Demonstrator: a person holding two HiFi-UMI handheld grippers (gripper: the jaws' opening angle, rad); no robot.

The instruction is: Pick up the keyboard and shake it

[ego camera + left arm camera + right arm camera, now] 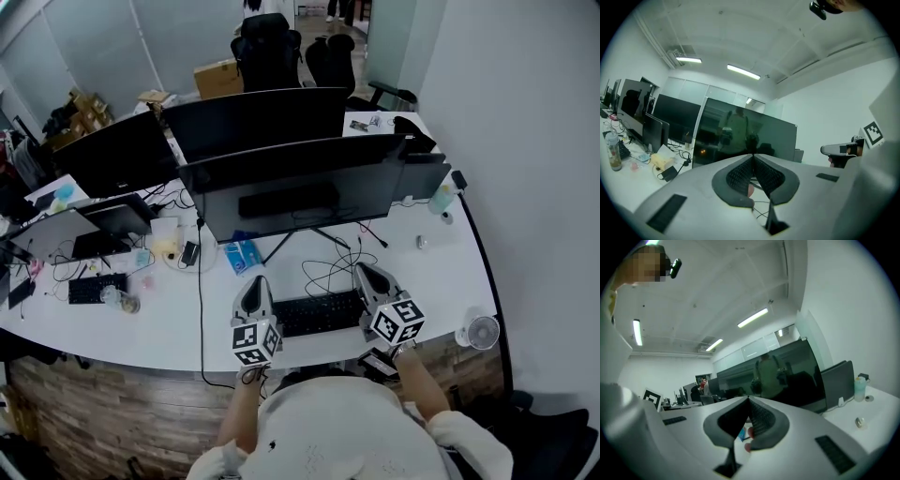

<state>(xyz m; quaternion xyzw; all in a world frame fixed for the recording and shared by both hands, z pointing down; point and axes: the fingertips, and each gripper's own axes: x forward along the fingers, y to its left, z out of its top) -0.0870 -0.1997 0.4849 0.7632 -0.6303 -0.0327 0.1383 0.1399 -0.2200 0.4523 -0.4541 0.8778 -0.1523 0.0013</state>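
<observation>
1. Black flat computer keyboard (319, 313): shown at the near edge of the curved white desk (450, 272), in front of the wide dark monitor (291, 187) and directly between the two grippers. (Whether it rests on the desktop or is borne just clear of it cannot be settled from the head view.)
2. Left gripper (753, 155): its grey jaws are pressed together tip to tip, and nothing is clamped between the ribbed pads. It is aimed roughly level at the monitor.
3. Right gripper (748, 399): its jaws are likewise closed on nothing, and it is aimed the same way.
4. Step in hand (a judgement): the arrangement fits either a keyboard about to be taken up or one set back after shaking. Whenever it is carried, both short ends are best supported evenly, since a long, thin board tips easily. The looped black cable (328, 272) behind it should be left slack.
5. Writing: no brand or label can be read. Only square black-and-white markers are seen on the left marker cube (255, 342) and the right marker cube (397, 322). The print on the small blue pack (242, 256) is too small to read.
</observation>
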